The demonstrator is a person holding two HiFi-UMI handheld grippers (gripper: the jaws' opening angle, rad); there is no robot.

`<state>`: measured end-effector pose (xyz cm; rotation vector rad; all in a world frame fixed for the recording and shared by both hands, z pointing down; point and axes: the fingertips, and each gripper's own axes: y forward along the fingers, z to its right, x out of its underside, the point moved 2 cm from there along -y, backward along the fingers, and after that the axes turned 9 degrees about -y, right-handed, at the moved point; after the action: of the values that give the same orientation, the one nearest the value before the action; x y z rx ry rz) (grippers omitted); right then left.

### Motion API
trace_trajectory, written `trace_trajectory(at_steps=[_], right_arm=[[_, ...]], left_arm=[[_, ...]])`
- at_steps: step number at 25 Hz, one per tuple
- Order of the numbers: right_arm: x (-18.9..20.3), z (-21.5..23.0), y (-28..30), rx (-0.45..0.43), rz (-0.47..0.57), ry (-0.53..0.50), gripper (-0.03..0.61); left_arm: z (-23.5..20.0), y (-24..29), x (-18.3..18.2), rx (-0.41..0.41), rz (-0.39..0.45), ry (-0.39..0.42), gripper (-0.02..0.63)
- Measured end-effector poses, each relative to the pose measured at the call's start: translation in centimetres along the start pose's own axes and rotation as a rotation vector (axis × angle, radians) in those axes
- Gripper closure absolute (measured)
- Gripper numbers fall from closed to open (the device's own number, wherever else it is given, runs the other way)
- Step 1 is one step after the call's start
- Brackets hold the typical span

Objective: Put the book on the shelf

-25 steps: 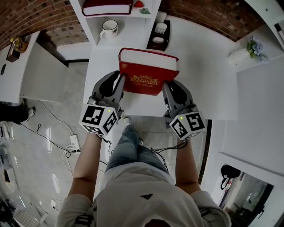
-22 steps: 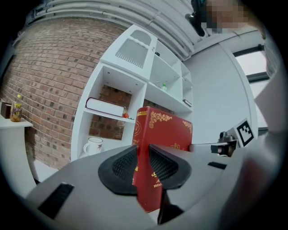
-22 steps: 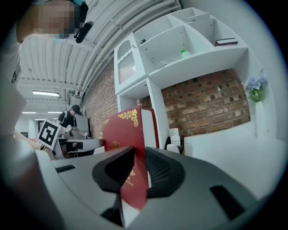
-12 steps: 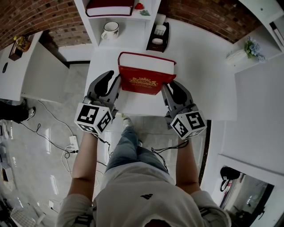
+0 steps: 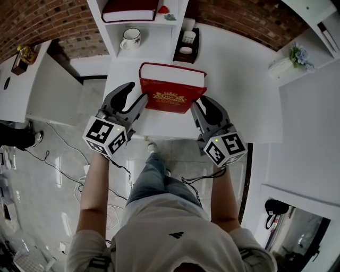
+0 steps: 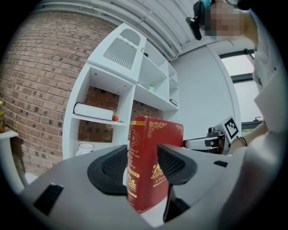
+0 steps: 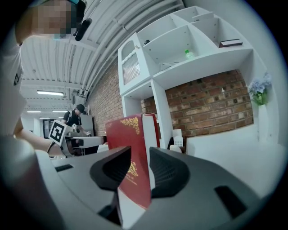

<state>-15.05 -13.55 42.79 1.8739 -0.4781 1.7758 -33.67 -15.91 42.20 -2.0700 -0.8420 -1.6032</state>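
The left hand-held gripper (image 5: 139,92) has its jaws coming apart, with the left end of the red book (image 5: 171,96) standing between them; its own view shows the gilt spine just beside one ribbed pad and the front cover just beside the other, neither plainly pressing. The right hand-held gripper (image 5: 201,102) is also opening, at the book's right end, where the cover and the white page block sit in the gap between its two pads. Each gripper carries its marker cube (image 5: 104,137) at the rear, toward the person's forearms. The book stands upright on its lower edge near the front of the white counter (image 5: 239,106), its decorated cover facing the person and its page edges turned up. It is not on the shelf. Behind it, at the back of the counter, rises the white shelf unit (image 5: 154,41). A white mug (image 5: 129,38) sits in the lower compartment, and a second red book (image 5: 130,9) lies flat on the board above, with a small red object (image 5: 163,9) just beside it. To the right of the shelf unit stands a dark holder (image 5: 186,43) with white items in it. Farther right, well apart from the book, are pale flowers (image 5: 300,53). A brick wall (image 5: 42,21) runs behind everything.
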Motion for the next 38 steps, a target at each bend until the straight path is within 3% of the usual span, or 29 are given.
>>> trace_trajectory(at_steps=[11,16,27,38], right_arm=[[-0.7,-2.8,-1.8,0.044,-0.003,0.016,0.462],[-0.8,-4.3,-1.4,0.110,-0.011,0.034,0.539],[-2.1,-8.0,3.5,0.250,-0.008,0.074,0.552],[-2.1,-9.9,4.8,0.408,-0.031,0.078,0.552]], left_arm=[[0.4,-1.3,-0.7,0.043,-0.006,0.018,0.407],[-0.8,-1.1,-0.4,0.118,-0.039,0.005,0.405],[-2.5,0.3,-0.2,0.441,-0.181,0.041,0.374],[-1.8,2.2,1.1,0.684,-0.254,0.072,0.359]])
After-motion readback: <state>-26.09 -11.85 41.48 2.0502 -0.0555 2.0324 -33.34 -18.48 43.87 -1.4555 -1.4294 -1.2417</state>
